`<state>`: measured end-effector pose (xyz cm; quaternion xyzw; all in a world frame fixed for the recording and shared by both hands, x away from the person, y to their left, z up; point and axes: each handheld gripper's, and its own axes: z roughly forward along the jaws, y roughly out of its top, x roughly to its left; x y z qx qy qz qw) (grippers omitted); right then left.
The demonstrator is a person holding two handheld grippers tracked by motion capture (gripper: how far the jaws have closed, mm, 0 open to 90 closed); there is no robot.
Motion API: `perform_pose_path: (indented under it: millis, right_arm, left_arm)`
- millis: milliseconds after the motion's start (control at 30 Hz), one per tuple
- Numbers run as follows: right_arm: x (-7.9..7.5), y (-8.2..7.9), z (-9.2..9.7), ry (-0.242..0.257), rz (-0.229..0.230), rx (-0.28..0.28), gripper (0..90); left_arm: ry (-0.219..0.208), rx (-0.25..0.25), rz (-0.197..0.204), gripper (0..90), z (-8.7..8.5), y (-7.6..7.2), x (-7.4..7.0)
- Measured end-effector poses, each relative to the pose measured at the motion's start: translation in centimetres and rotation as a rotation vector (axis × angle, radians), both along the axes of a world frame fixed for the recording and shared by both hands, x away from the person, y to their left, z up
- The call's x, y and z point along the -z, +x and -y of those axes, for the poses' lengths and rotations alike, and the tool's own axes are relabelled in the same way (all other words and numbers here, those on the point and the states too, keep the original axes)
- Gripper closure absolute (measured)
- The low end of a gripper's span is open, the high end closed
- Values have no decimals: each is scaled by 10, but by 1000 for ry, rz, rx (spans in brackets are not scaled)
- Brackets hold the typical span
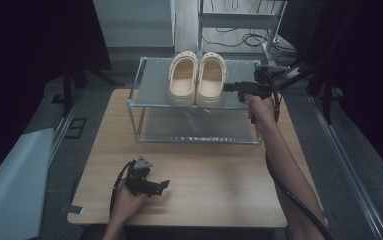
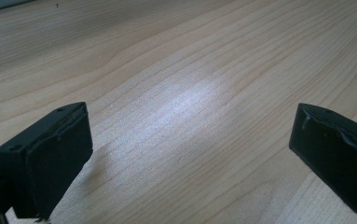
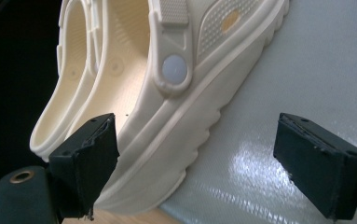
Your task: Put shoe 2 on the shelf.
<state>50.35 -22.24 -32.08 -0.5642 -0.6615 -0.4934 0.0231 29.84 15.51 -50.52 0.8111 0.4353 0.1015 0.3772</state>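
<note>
On the grey shelf [image 1: 239, 95], upper centre of frame, the right clog [image 1: 211, 80] lies just left of your wide-open right tool [image 1: 230, 87].

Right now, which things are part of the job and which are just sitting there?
Part of the job:
- right shoe
- left shoe
- rack
- right tongs, open beside the right shoe

Just there:
- left tongs, open on the table
- floor cables

Two black fingers [image 2: 50, 158], at seven and four o'clock, stand wide apart over a pale wooden surface [image 2: 181, 84].
</note>
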Motion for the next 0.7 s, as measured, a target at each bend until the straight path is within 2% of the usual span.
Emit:
perform_pose_path:
  millis: [700]
  right_arm:
    - [4, -28, 14, 29, 17, -80, 118]
  left_arm:
    - [0, 1, -1, 0, 0, 0, 0]
